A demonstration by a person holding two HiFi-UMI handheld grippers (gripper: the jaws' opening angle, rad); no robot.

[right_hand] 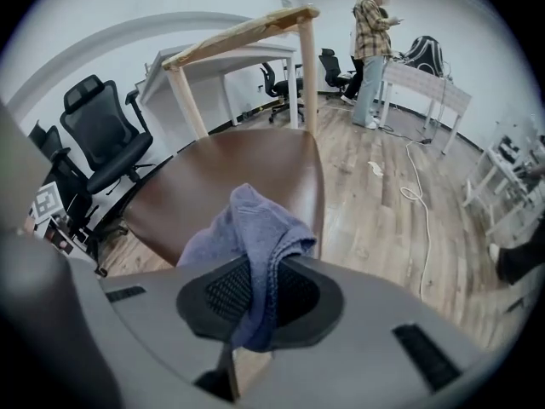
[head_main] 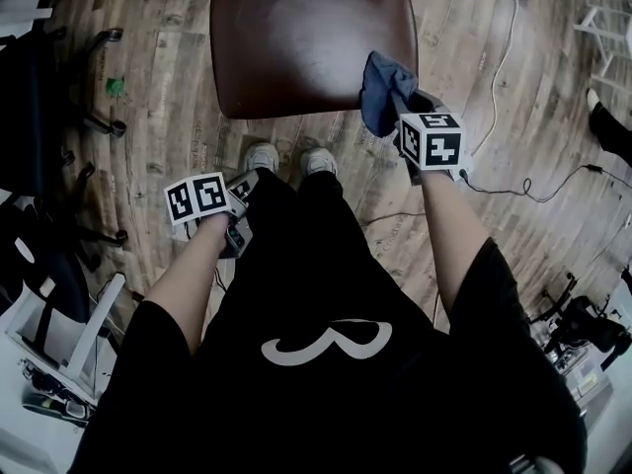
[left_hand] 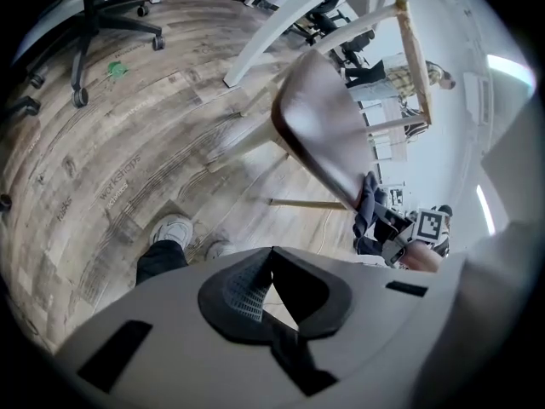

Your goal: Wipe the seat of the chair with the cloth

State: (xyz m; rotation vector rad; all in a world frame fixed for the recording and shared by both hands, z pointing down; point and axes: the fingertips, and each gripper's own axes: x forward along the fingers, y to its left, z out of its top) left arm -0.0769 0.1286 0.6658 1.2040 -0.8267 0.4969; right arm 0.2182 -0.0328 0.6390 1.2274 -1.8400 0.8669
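The chair's brown seat [head_main: 306,38] fills the top middle of the head view, just beyond my feet. A blue-grey cloth [head_main: 378,89] hangs bunched at the seat's near right corner, and my right gripper [head_main: 397,102] is shut on it. In the right gripper view the cloth [right_hand: 255,224] drapes out between the pads over the seat [right_hand: 221,173]. My left gripper [head_main: 245,184] is low by my left thigh, away from the chair, shut with nothing in it [left_hand: 271,258]. From there I see the seat [left_hand: 319,122] edge-on and the cloth [left_hand: 368,207] beside it.
A black office chair [head_main: 39,97] stands at the left, with a green scrap [head_main: 117,86] on the wood floor. A white cable [head_main: 509,28] runs along the floor at the right. The chair's wooden back rail [right_hand: 247,28] rises behind the seat; a person [right_hand: 370,32] stands by far desks.
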